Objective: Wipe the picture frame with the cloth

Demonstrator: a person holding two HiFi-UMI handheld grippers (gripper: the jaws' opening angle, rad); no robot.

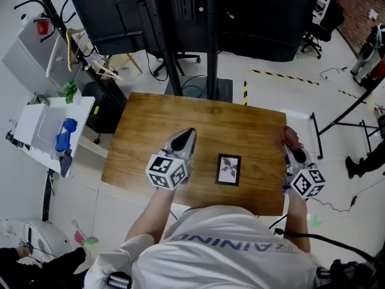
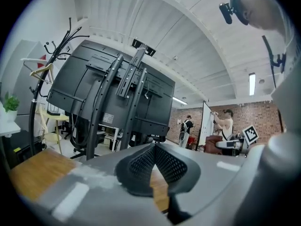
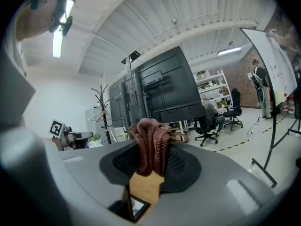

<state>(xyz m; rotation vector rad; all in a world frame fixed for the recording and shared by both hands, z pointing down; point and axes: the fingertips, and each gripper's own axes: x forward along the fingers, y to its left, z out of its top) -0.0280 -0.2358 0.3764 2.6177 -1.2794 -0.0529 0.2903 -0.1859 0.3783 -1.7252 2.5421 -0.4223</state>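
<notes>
Across the top of the head view: big black display (image 1: 114, 11) on a dark stand, standing on the pale floor beyond the table.

Below it, filling the middle: wooden table (image 1: 156, 131), top bare apart from one small item.

Bottom centre: person in a white shirt (image 1: 222, 245), both forearms reaching up over the table's near edge.

Left edge of that view: white side cart (image 1: 36, 131) carrying a blue object (image 1: 65, 134), with a green plant (image 1: 68, 91) just above it.

Left of centre, over the table: left gripper (image 1: 188, 132), pointing toward the top of the frame. In the left gripper view, jaws pressed together at the tips, nothing between them, a strip of tabletop visible below.

At the table's right edge: right gripper (image 1: 291, 152), likewise pointing up-frame. Clamped on the cloth (image 3: 150, 142).

Right of centre, toward the near edge: picture frame (image 1: 228, 170), small, dark-bordered, lying flat on the wood. Sits between the two grippers, apart from both. Holds a pale picture with a dark, plant-like figure. One corner also visible at the bottom of the right gripper view, under the jaws.

Cloth itself: reddish-brown, bunched in folds, sticking out beyond the jaw tips in the centre of the right gripper view; a dark red lump at the table's right edge in the head view.
</notes>
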